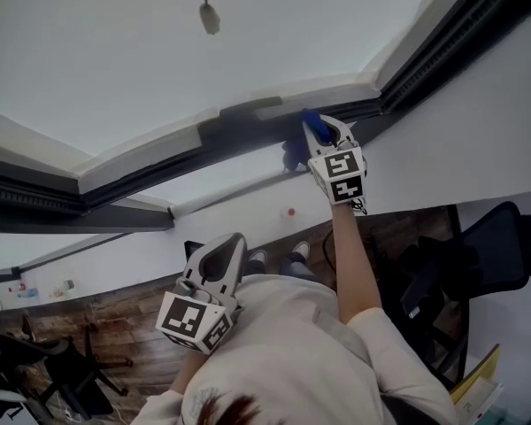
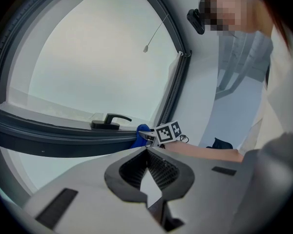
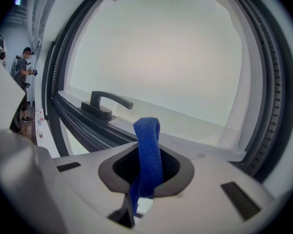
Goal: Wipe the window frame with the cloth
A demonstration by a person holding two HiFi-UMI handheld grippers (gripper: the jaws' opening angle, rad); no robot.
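Blue woven cloth strip point(image 3: 147, 150) is clamped between fingers of right gripper point(image 1: 317, 129), raised against dark grey window frame point(image 2: 63, 141), just right of dark lever handle point(image 3: 105, 104). Left gripper point(image 1: 223, 257) is held low, near person's chest, well apart from frame. Its fingers are pressed together, nothing gripped between them.

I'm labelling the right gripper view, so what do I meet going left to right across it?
distant person → window handle → blue cloth → dark right upright of the window frame
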